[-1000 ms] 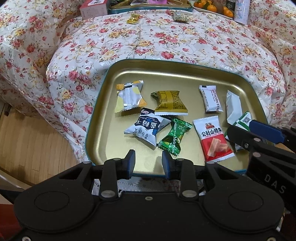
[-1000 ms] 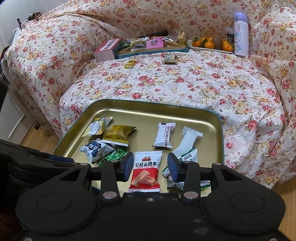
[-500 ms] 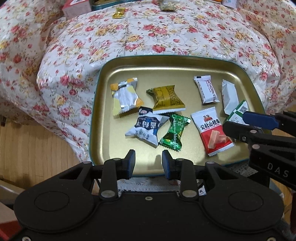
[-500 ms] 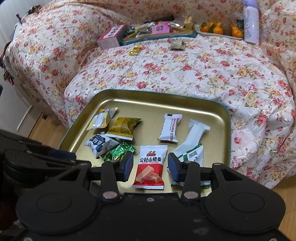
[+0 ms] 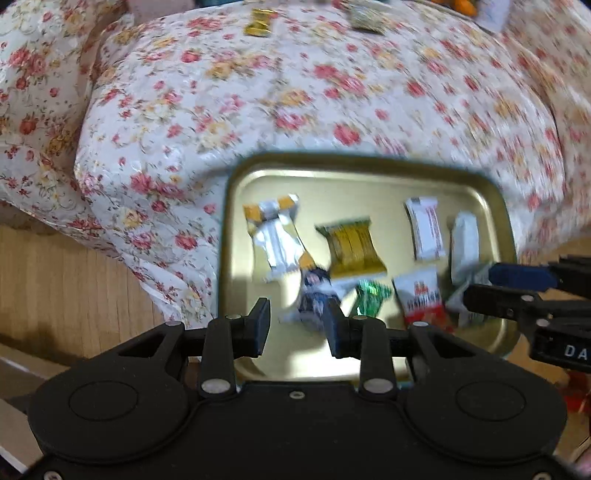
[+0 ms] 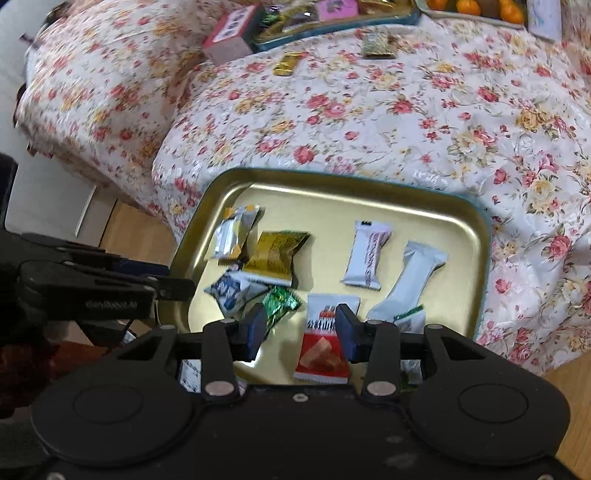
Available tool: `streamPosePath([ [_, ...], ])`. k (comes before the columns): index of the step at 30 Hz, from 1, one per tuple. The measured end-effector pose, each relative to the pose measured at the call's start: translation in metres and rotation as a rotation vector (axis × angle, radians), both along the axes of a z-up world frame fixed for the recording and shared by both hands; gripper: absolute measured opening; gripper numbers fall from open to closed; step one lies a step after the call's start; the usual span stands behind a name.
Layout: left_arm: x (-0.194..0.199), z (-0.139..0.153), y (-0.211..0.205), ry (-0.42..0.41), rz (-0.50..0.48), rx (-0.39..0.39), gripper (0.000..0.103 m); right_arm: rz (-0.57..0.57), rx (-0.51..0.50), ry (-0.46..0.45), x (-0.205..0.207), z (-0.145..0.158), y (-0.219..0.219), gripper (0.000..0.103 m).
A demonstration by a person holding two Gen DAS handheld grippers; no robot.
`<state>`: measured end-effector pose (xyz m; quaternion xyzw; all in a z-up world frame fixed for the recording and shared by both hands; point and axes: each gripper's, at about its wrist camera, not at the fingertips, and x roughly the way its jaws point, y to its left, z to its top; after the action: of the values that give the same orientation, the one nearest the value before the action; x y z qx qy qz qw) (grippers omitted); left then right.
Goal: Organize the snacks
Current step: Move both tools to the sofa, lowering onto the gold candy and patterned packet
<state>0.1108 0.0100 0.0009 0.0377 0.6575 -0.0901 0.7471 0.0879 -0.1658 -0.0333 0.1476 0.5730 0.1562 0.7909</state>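
Gold tray, rounded corners, teal outer edge: lies on a flowered cloth, its near edge over wooden floor.

Contents of tray, loose and single-layered:
- silver and yellow packet, far left;
- mustard-yellow packet, just beside it and overlapping its corner;
- blue and white packet, near left, touching the yellow one;
- green foil sweet, beside the blue packet;
- red and white packet, near edge, centre;
- white bar with red lettering, far right of centre;
- plain white packet, right, its lower end over a green-edged white packet.

Left tongs: open, nothing between the fingers, hovering over the tray's near left part above the blue packet. View is blurred.

Right tongs: open, empty, poised over the near edge with the red and white packet seen in the gap; contact cannot be judged.

Far side of cloth: gold-wrapped sweet and brownish packet lying loose; pink box; second tray of mixed snacks; dish of oranges.
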Motion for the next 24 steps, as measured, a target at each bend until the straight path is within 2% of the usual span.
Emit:
streamPosePath([
  [7,0.06,0.011,0.004,-0.017,0.083,0.005,0.04,-0.054,0.021,0.014,0.057,0.029,-0.014,0.045],
  [10,0.086,0.012,0.005,-0.031,0.115,0.005,0.04,-0.078,-0.018,-0.006,0.086,0.034,-0.014,0.045],
  [16,0.133,0.016,0.008,-0.108,0.158,0.011,0.04,-0.105,-0.088,-0.035,0.148,0.029,-0.018,0.045],
  [24,0.184,0.004,0.012,-0.209,0.171,0.049,0.04,-0.142,-0.185,-0.155,0.229,0.015,-0.022,0.045],
])
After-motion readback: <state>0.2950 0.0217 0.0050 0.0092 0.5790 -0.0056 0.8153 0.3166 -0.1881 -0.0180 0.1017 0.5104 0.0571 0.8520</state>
